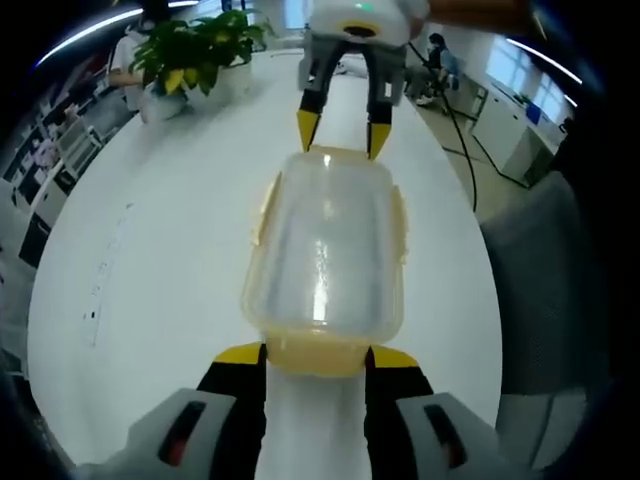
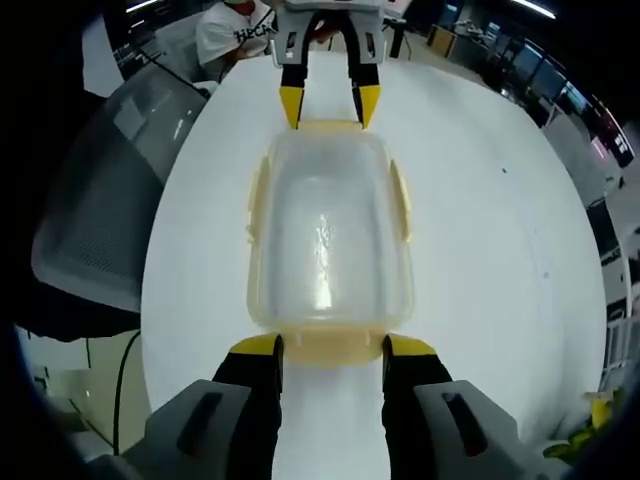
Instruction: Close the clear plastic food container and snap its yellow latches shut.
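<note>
Container (image 1: 325,250) lies on the white counter (image 1: 150,260), lid on, its long axis running between the two grippers. Left gripper (image 1: 316,362) and right gripper (image 2: 333,350) face each other, jaws spread, each at an end latch (image 2: 333,347).

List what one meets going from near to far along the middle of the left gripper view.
Left hand-held gripper at the near end latch → clear plastic food container with its lid on → right hand-held gripper at the far end → white table running on → potted plant, off to the left.
</note>
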`<state>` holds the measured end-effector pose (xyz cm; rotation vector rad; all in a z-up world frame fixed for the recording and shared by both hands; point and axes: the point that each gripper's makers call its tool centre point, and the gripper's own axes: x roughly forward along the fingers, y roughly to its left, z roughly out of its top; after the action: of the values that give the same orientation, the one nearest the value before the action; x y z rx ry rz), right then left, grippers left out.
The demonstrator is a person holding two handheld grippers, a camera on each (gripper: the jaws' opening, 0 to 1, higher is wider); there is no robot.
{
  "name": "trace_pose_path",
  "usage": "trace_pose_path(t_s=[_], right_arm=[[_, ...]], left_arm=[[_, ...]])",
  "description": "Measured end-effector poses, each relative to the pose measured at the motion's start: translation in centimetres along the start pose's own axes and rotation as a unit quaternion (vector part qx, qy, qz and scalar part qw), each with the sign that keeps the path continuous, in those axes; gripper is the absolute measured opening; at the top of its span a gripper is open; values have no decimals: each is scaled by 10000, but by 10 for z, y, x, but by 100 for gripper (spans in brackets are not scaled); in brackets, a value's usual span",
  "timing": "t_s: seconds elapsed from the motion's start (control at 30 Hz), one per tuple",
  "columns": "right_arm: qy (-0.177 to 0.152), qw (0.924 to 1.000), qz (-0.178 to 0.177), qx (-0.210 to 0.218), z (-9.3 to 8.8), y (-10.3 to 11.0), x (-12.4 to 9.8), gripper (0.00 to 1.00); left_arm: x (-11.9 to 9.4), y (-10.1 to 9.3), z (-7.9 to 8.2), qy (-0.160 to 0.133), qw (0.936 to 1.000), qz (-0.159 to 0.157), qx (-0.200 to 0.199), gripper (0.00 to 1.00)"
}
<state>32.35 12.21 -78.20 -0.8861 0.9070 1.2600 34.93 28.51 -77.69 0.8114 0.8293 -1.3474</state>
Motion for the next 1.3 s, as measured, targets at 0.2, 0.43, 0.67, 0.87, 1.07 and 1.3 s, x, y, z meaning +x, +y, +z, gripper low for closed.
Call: trace_pose_path(t_s=[0.2,0.43,0.67,0.87,1.07,1.3], right_arm=[[-58,9999,31,-85,-3,4,-1,36],[-72,9999,49,-146,-1,2,5,36],[-210,9997,92,-105,-3,1,7,36],[-229,9996,85,-174,-2,1,9,37],[-236,9996,58,-162,-2,1,9,37],[-375,9992,31,126,-4,1,8,38]], left_arm=[[-2,-6,3,29,10000,6,-43,32],[4,-6,-4,134,9998,-9,-147,32],[10,-8,-6,226,9996,-92,-171,33],[12,-8,-7,336,9993,-109,-123,33],[12,-8,-7,372,9992,-94,-122,33],[11,-9,-10,316,9991,-75,-265,32]])
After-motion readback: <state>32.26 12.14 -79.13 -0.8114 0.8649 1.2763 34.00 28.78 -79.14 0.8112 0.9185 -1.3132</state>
